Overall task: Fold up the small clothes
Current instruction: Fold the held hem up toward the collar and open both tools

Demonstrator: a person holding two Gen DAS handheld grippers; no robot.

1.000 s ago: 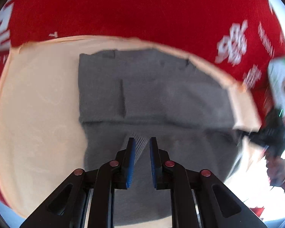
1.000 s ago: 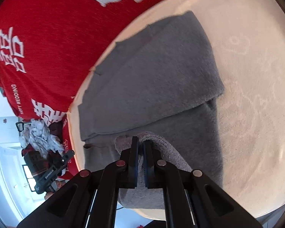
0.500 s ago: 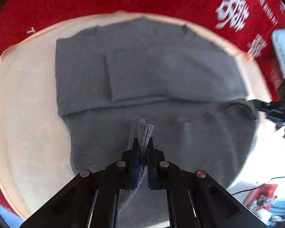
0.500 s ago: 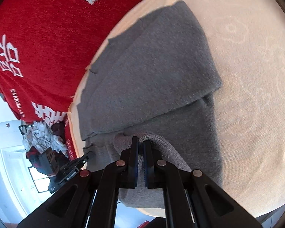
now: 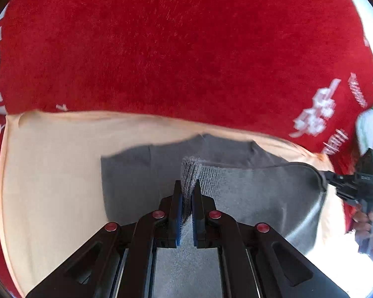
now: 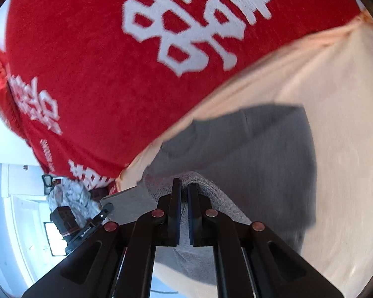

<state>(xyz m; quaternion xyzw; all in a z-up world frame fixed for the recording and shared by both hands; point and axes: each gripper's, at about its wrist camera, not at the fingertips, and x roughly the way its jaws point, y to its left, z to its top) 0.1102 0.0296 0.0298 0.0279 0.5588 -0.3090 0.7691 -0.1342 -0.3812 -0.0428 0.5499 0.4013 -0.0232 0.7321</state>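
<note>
Our left tongs [image 5: 186, 193] are pinched together on the ribbed hem of the grey garment [image 5: 248, 191], with only the thickness of the knit between the blue pads. Our right tongs [image 6: 183, 193] are clamped the same way on another stretch of that hem, the fabric bulging up around the tips. Between the two grips the hem edge is lifted off the surface and stretched into a line; in the left wrist view the right tongs show at the far right end of that raised edge.

Beyond the hem, the rest of the grey garment lies flat on the cream cloth [image 5: 52, 173], which covers the desk. Its far part already looks layered, with straight edges and seams where panels seem to be turned in. Past the garment, the cream cloth meets a red cloth [image 6: 99, 62] printed with white characters, and to the left of the garment in the right wrist view a crumpled grey-white bundle [image 6: 67, 196] sits off the edge.

We judge the side folds done and the bottom-to-top fold under way: the hem has yet to be laid over the far part, released and smoothed.
</note>
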